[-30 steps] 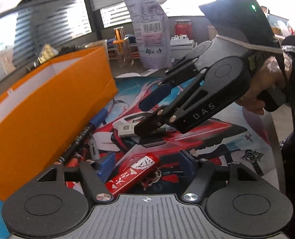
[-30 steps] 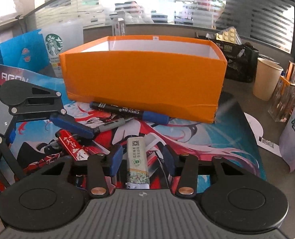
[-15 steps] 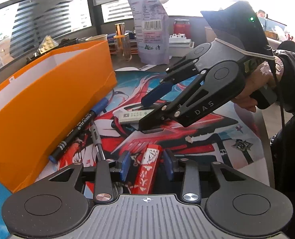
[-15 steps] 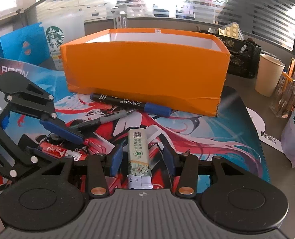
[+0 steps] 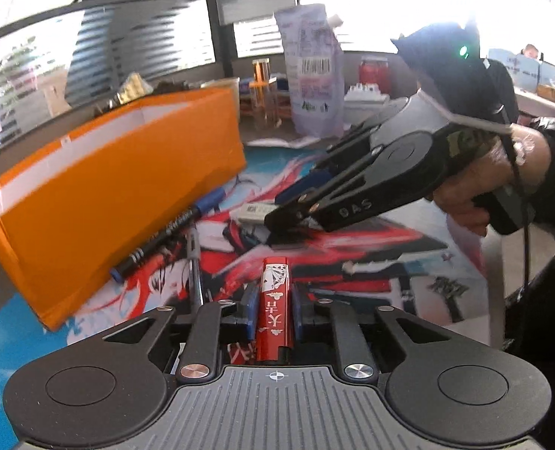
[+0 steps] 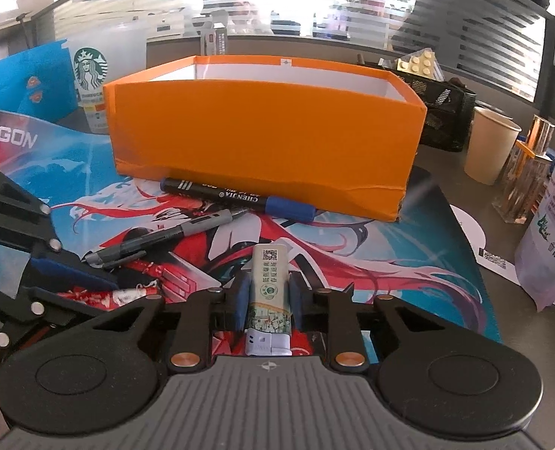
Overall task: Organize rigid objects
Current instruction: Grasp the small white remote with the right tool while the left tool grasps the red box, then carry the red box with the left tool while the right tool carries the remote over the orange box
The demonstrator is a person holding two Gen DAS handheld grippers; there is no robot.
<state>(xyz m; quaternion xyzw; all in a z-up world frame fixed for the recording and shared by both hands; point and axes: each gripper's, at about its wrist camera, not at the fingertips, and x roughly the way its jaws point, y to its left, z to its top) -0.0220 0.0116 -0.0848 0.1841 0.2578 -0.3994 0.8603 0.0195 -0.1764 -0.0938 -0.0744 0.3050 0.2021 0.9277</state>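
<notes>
Left gripper (image 5: 273, 309) pinching a red lighter (image 5: 274, 305) between blue pads, low centre of the left wrist view, lengthwise along the fingers. Right gripper (image 6: 268, 296) clamped on a white-and-green lighter (image 6: 269, 292) (QR code at its far end), low centre of the right wrist view; in the left view, right gripper (image 5: 292, 217) at centre right with that lighter (image 5: 256, 212) at its tips. Orange box (image 6: 266, 131) open-topped, upper centre, on a printed mat (image 6: 408, 262) over the counter. Black marker with blue cap (image 6: 236, 197) lying just beside the box's near wall; grey pen (image 6: 168, 238) just below it, left of centre. Paper cup (image 6: 491, 144) at far right.
</notes>
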